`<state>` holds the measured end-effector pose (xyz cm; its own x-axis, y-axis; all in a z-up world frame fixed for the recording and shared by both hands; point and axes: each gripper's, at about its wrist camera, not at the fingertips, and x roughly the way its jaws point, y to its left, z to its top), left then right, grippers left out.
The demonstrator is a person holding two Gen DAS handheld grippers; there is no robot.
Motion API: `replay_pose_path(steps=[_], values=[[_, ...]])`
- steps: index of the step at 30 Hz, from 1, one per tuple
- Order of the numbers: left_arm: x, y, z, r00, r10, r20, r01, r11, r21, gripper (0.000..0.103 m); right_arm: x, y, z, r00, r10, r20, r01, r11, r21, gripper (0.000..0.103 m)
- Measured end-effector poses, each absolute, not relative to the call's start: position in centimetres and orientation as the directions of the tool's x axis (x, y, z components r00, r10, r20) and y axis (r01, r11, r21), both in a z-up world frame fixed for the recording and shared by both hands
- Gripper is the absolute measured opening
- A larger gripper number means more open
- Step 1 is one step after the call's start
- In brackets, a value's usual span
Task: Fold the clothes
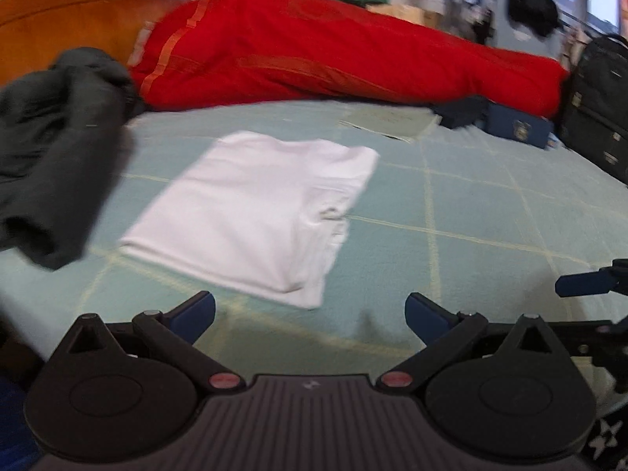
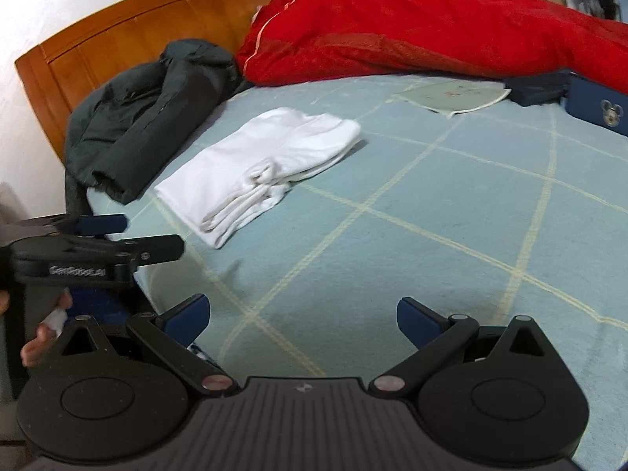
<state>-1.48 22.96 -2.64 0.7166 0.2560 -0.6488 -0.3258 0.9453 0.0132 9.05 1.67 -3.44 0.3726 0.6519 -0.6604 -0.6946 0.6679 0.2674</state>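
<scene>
**Both claws spread wide over the bed, one folded white garment lying ahead**

The left gripper [image 1: 310, 310] hangs just above the bedsheet with its two blue-padded fingers spread wide and nothing between them. The right gripper [image 2: 302, 312] stands the same way, fingers far apart and empty. In the right wrist view the left gripper shows from the side at the left edge, with part of a hand [image 2: 43, 333] below it.

One white garment [image 1: 255, 212] lies folded into a flat rectangle on the pale green checked bedsheet [image 1: 471, 204], ahead of both grippers and apart from them. Its layered open edges face the near right; in the right wrist view the stacked folds [image 2: 251, 192] show clearly.

One dark grey jacket [image 2: 145, 121] lies crumpled to the left of the white garment, just beside it, against the wooden headboard [image 2: 98, 51]. One red quilt [image 1: 333, 51] is heaped across the far side of the bed. In front of the quilt lie one pale green booklet [image 2: 451, 96], one small dark bundle [image 2: 537, 86] and one blue case with a cartoon mouse emblem [image 2: 600, 112]. One black bag [image 1: 600, 102] stands at the far right in the left wrist view.
</scene>
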Motion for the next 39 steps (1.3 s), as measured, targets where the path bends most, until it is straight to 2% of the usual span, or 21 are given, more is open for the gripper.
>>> replay_pose_path(steps=[7,14,21,39], values=[[-4.8,23.0,-0.7,0.703,0.346,-0.621,-0.407,0.912,0.047,0.102,8.2,5.3,-0.7,0.406,0.623,-0.669,-0.745,0.649,0.153,0.103],[-5.8,22.7,-0.6,0.682,0.368,-0.632,-0.445,0.894,0.04,0.102,6.4,5.4,-1.8,0.398,0.633,-0.664,-0.708,0.672,0.216,0.103],[-6.8,22.1,-0.9,0.666,0.374,-0.645,-0.459,0.888,0.041,0.102,3.8,5.4,-1.1,0.442,0.633,-0.636,-0.736,0.661,0.147,0.103],[-10.5,20.1,0.3,0.668,0.402,-0.626,-0.467,0.882,0.067,0.102,-0.4,4.3,0.1,0.451,0.646,-0.616,-0.752,0.647,0.128,0.103]])
